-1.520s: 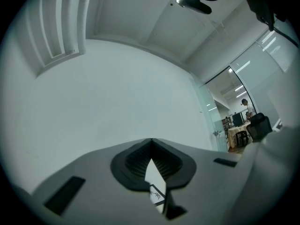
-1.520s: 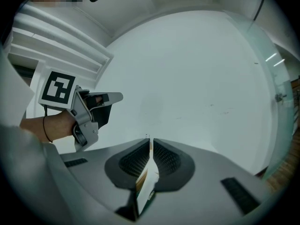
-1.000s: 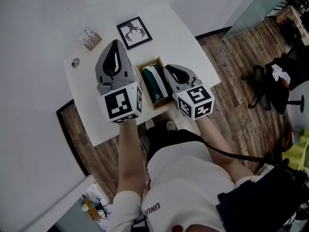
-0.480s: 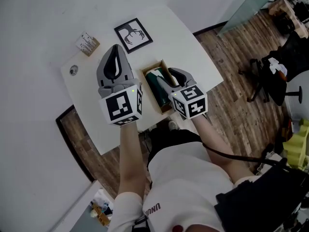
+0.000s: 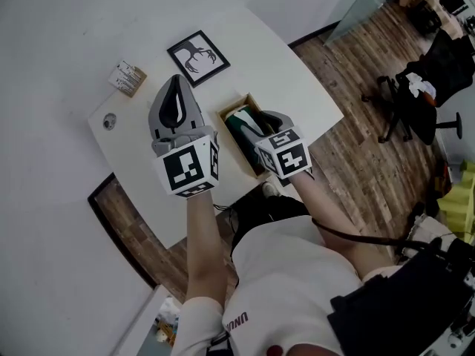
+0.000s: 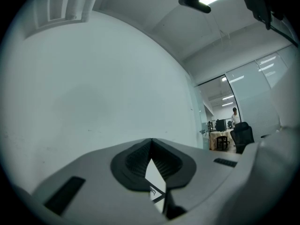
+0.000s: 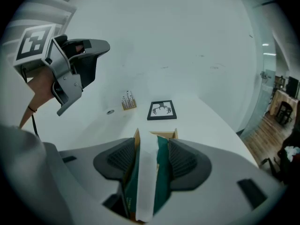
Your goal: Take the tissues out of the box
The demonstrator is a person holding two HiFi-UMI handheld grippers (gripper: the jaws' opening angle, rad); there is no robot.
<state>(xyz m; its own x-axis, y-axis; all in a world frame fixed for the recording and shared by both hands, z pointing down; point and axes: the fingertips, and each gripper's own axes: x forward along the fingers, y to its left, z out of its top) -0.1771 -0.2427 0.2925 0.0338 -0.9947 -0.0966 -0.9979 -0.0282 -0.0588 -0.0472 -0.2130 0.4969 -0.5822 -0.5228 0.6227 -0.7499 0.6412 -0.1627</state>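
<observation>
A green tissue pack (image 5: pixel 239 119) with a white strip along its top lies in an open wooden box (image 5: pixel 228 133) on the white table (image 5: pixel 297 87). My right gripper (image 5: pixel 257 124) hangs over the box's near end, pointing down into it. In the right gripper view its jaws have just been opening and stand wide on either side of the tissue pack (image 7: pixel 146 182), the right gripper (image 7: pixel 152 147) not pressing it. My left gripper (image 5: pixel 177 80) hovers left of the box with nothing held. In the left gripper view the left gripper (image 6: pixel 151 144) has its tips together.
A black-framed picture (image 5: pixel 198 57) lies flat behind the box, with a small card holder (image 5: pixel 127 78) and a round cable hole (image 5: pixel 109 121) to its left. The table's edge runs close to the box's near end. An office chair (image 5: pixel 415 87) stands on the wooden floor at right.
The right gripper has sunk from beside the box to over the tissue pack, tipped downward, and its jaws have opened. The left gripper has dropped a little.
</observation>
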